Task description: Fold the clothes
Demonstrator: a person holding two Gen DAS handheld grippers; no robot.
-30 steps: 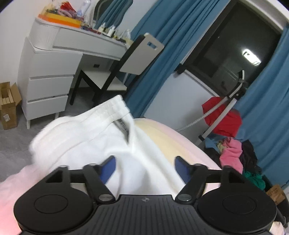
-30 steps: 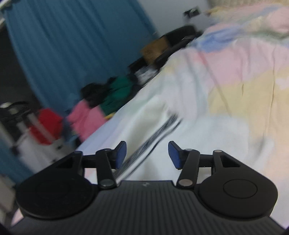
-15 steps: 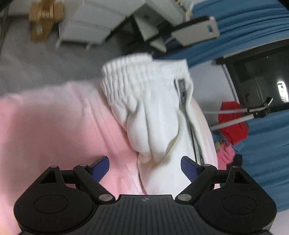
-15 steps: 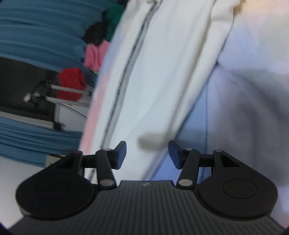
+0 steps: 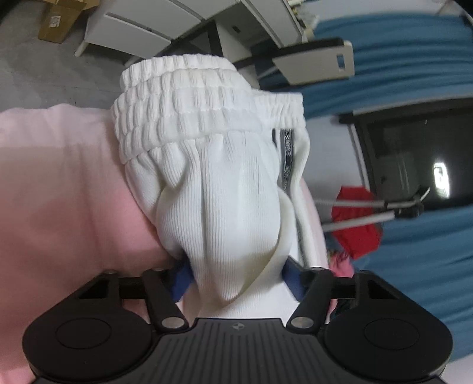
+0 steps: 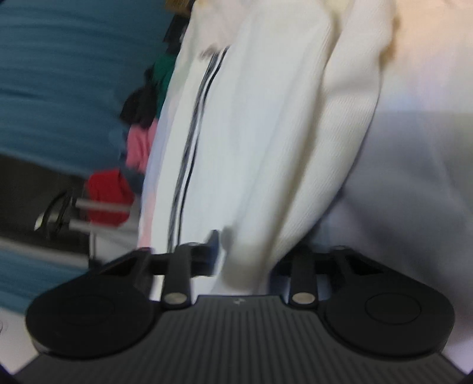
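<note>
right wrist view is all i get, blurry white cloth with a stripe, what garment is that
Observer: The left wrist view shows white pants with a ribbed elastic waistband.
Operator: is the left gripper on them
Observer: Yes, the left gripper has just been closing and pinches a bunched fold below that waistband.
Operator: what's under them on that side
Observer: A pink bedsheet; beyond it stand white drawers and a chair.
</note>
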